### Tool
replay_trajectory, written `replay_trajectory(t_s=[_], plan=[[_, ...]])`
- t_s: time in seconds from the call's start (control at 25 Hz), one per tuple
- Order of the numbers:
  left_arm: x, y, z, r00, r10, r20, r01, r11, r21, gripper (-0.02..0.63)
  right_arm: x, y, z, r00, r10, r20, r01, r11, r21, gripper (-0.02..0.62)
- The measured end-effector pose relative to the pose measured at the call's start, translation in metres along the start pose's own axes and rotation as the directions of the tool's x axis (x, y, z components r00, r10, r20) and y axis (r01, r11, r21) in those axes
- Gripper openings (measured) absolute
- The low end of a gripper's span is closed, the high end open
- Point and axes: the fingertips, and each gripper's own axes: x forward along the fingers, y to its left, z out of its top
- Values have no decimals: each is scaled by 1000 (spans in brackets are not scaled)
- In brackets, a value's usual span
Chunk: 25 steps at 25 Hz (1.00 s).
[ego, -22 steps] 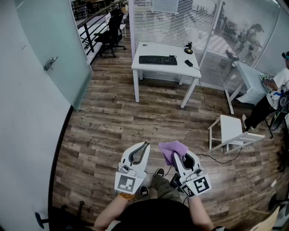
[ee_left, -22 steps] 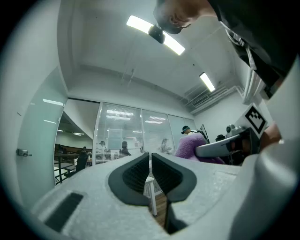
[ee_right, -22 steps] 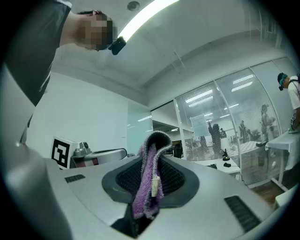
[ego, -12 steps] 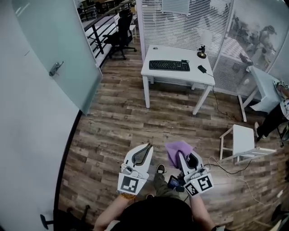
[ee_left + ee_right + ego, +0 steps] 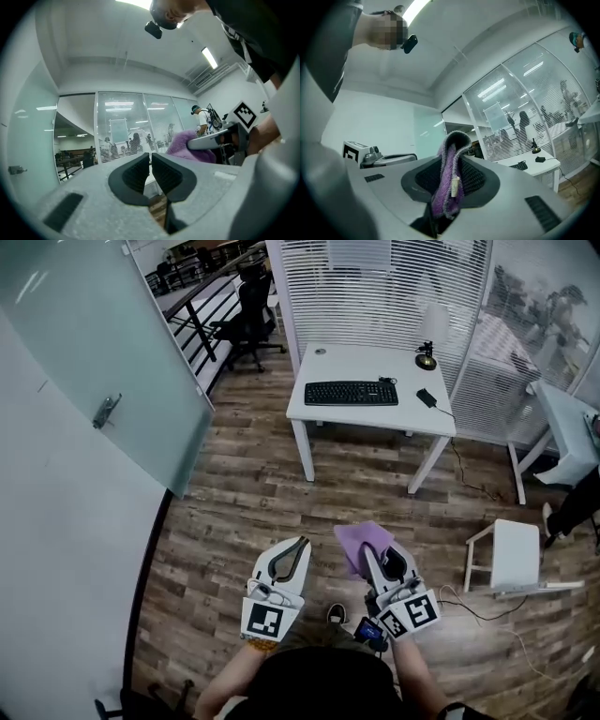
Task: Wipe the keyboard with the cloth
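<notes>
Left tongs point(image 5: 151, 158) together, empty. Right tongs point(image 5: 453, 161) clamped on purple cloth point(image 5: 446, 197). Keyboard point(image 5: 351, 393) on white tabletop point(image 5: 370, 418), well apart from both, across wood floor point(image 5: 253, 507).

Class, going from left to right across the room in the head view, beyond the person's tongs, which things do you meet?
door handle → black office chair → keyboard → desk lamp → small white table

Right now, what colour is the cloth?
Purple. The cloth shows best in the right gripper view, pinched in the jaws.
</notes>
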Motion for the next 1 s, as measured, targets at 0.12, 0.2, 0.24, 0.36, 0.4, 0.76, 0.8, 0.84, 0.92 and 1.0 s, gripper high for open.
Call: replay_trajectory(t_s=[0.12,0.2,0.24,0.36,0.4,0.76,0.8,0.84,0.92,1.0], plan=[[18,3,-10,999,-5,-37,5,1000,-11,32,9,-23,-1,1000,-24,0,24,999,36,92],[31,6,-19,998,-12,-63,11,1000,-21,32,13,-39,-4,999,-42,-5,42,998,44,92],[39,8,-23,998,-14,-66,13,1000,-26,32,16,-47,-5,999,-53,-10,53,998,46,92],[63,18,-31,998,-20,-53,18,999,-36,32,27,-72,-10,996,-86,-21,87,995,47,92],[70,22,-35,999,-20,-50,17,999,-42,32,31,-79,-13,995,-96,-27,98,994,46,92],[160,79,-54,999,-53,-6,52,995,-86,32,101,-144,-5,982,-181,-53,181,983,-4,92],[172,88,-55,999,-54,1,54,995,-87,32,112,-151,-2,980,-191,-56,190,982,-11,91],[183,99,-55,998,-55,11,56,995,-85,32,124,-159,0,978,-199,-61,199,980,-17,92],[203,120,-58,998,-58,20,60,995,-82,32,149,-171,3,975,-211,-73,209,977,-33,92],[222,143,-66,998,-60,17,62,994,-92,32,175,-185,4,972,-221,-80,217,975,-50,92]])
